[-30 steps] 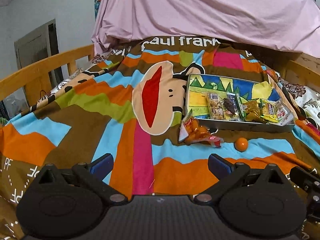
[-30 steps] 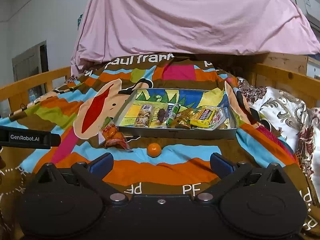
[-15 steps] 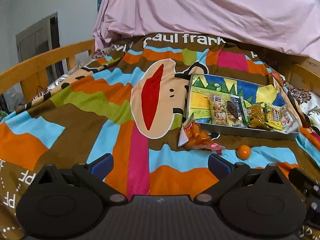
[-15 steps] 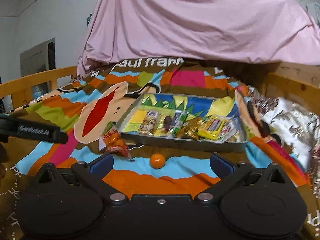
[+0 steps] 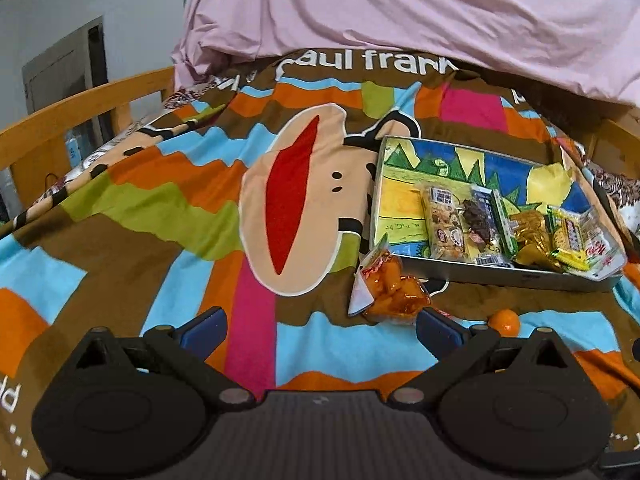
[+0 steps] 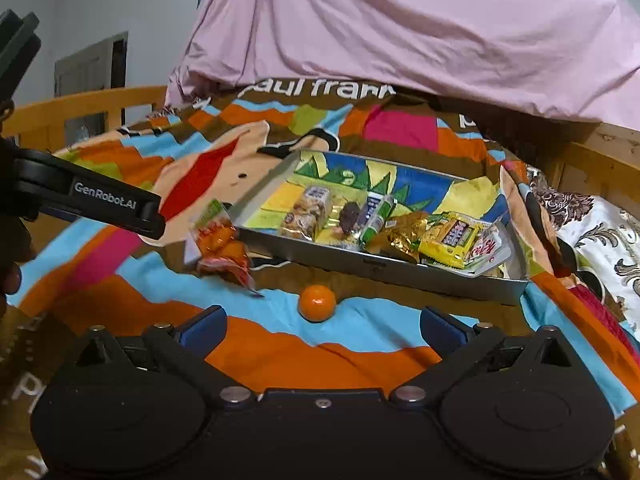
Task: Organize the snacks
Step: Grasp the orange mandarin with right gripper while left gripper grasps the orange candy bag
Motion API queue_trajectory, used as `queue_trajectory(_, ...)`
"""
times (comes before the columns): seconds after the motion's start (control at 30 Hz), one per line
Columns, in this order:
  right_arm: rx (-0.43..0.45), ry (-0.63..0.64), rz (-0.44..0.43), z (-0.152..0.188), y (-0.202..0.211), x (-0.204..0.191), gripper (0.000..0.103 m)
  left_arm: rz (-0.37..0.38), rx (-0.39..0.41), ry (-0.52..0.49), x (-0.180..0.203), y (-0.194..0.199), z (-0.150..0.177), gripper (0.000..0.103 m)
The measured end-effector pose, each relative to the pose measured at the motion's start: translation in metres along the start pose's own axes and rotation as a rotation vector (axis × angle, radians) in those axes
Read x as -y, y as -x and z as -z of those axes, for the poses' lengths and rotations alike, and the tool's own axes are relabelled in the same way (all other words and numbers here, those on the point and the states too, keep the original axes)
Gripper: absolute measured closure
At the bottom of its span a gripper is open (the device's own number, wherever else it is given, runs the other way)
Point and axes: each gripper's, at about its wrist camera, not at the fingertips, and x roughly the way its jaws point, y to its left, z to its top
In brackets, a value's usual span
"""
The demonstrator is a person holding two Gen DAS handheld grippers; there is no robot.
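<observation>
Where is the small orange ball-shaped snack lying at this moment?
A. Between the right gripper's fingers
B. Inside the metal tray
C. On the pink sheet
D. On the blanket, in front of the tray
D: the orange ball rests on the blanket, just before the near wall of the tray, outside it.

You get soft, even indoor light from above in both views, with no hard shadows and only small glints on the foil wrappers [image 6: 404, 234] in the tray [image 6: 384, 270]. Fisheye bending curves the wooden rail [image 5: 80, 108] and darkens the corners to black, while the blanket [image 5: 168, 208] colours stay strong. Your right view is slightly smeared, most at the orange packet [image 6: 220, 248], and both gripper bodies at the bottom sit dark and underlit.
</observation>
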Motion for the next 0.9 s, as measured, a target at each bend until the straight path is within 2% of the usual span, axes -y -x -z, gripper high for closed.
queue_trajectory(0.27,-0.025,-0.003,-0.006,-0.002,-0.038,0.013,0.001,0.028,-0.004,-0.063,0.008,-0.030,-0.001,0.000)
queue_trajectory(0.43,-0.030,-0.034,-0.051,-0.004,-0.057,0.022,0.001,0.042,-0.015,-0.112,0.014,-0.048,-0.002,0.000)
queue_trajectory(0.6,-0.037,-0.024,-0.060,-0.004,-0.073,0.022,0.001,0.088,-0.020,-0.137,0.017,-0.066,-0.003,0.000)
queue_trajectory(0.67,-0.044,-0.037,-0.074,-0.002,-0.078,0.024,0.001,0.139,-0.012,-0.139,0.015,-0.070,-0.004,0.000)
queue_trajectory(0.8,-0.046,-0.056,-0.096,-0.001,-0.084,0.026,0.001,0.294,0.000,-0.121,0.005,-0.075,-0.005,0.000)
queue_trajectory(0.9,-0.047,-0.057,-0.115,-0.003,-0.089,0.027,0.001,0.357,-0.003,-0.138,0.000,-0.079,-0.006,0.000)
